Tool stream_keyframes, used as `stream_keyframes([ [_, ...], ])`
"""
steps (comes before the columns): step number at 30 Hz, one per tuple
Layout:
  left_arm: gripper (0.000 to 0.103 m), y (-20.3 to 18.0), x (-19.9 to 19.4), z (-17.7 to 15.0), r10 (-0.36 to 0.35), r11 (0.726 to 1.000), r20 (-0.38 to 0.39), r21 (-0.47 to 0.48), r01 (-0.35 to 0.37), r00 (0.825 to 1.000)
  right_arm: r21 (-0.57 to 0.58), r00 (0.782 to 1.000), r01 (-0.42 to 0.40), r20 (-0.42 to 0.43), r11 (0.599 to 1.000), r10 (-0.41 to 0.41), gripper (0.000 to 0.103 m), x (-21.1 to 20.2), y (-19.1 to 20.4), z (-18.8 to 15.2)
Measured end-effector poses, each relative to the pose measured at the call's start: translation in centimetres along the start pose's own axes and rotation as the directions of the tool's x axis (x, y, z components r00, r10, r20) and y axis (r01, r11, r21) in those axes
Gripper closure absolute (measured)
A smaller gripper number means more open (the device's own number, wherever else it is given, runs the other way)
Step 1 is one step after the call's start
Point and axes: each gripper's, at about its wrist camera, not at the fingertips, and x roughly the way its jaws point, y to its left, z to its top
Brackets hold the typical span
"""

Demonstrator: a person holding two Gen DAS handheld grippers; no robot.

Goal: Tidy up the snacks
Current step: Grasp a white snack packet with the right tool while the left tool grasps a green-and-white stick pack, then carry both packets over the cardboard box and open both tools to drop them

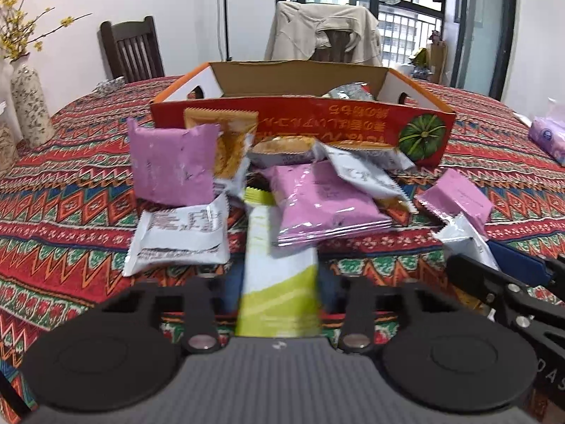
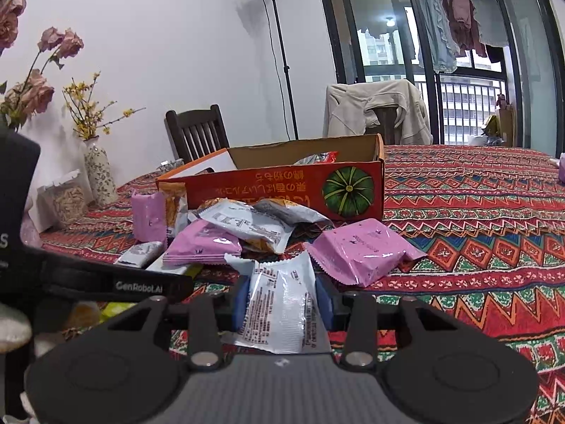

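Observation:
An open orange-red cardboard box [image 1: 300,120] [image 2: 282,183] with a pumpkin picture stands on the patterned tablecloth. In front of it lies a pile of snack packets: pink ones [image 1: 325,205] [image 2: 356,251], white ones [image 1: 180,236] and orange ones. My left gripper [image 1: 279,282] is shut on a long white and yellow-green packet [image 1: 275,240] at the near edge of the pile. My right gripper [image 2: 282,293] is shut on a white printed packet [image 2: 282,318], its blue pads pressing both sides. The right gripper's blue finger [image 1: 519,261] shows at the right of the left wrist view.
Two vases with flowers [image 1: 28,106] [image 2: 99,173] stand at the table's left edge. A purple tissue pack [image 1: 547,137] lies far right. A dark wooden chair [image 2: 197,134] and a chair draped with a beige jacket [image 1: 325,31] stand behind the table.

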Motion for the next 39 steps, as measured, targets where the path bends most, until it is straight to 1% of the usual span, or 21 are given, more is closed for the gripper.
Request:
stream_keyframes([
  [4,0.066,0.1,-0.5,-0.2,-0.016,1.0,0.001,0.002,0.016,1.0,0.009,1.0,-0.004,0.007,1.0,0.004,0.064,0.0,-0.3,0.0],
  [7,0.066,0.3,-1.3,-0.4,-0.027,1.0,0.016,0.012,0.027,1.0,0.008,1.0,-0.007,0.01,1.0,0.007,0.064,-0.1,-0.2,-0.1],
  [13,0.066,1.6,-3.6,-0.9,-0.019,1.0,0.082,0.005,0.019,0.996,-0.005,1.0,-0.005,0.025,1.0,0.005,0.063,-0.9,0.7,0.0],
  [20,0.066,3.4,-6.5,-1.2,-0.025,1.0,0.164,-0.003,0.026,0.986,-0.029,0.999,0.006,0.041,1.0,-0.005,0.063,-1.7,2.2,0.1],
  [24,0.066,4.1,-7.3,-0.6,-0.038,0.999,0.194,0.003,0.038,0.98,-0.045,0.998,0.016,0.057,0.999,-0.014,0.063,-1.9,2.9,0.8],
  [29,0.066,4.2,-7.4,0.3,-0.056,0.998,0.221,0.014,0.054,0.974,-0.056,0.996,0.036,0.081,0.998,-0.031,0.063,-1.5,3.2,1.9],
  [34,0.066,4.0,-6.8,1.9,-0.079,0.997,0.241,0.015,0.077,0.967,-0.054,0.994,0.057,0.096,0.997,-0.052,0.063,-0.4,2.7,3.3],
  [39,0.066,3.7,-5.7,3.9,-0.1,0.995,0.254,0.013,0.1,0.962,-0.065,0.989,0.085,0.129,0.994,-0.076,0.063,0.8,2.4,5.1],
])
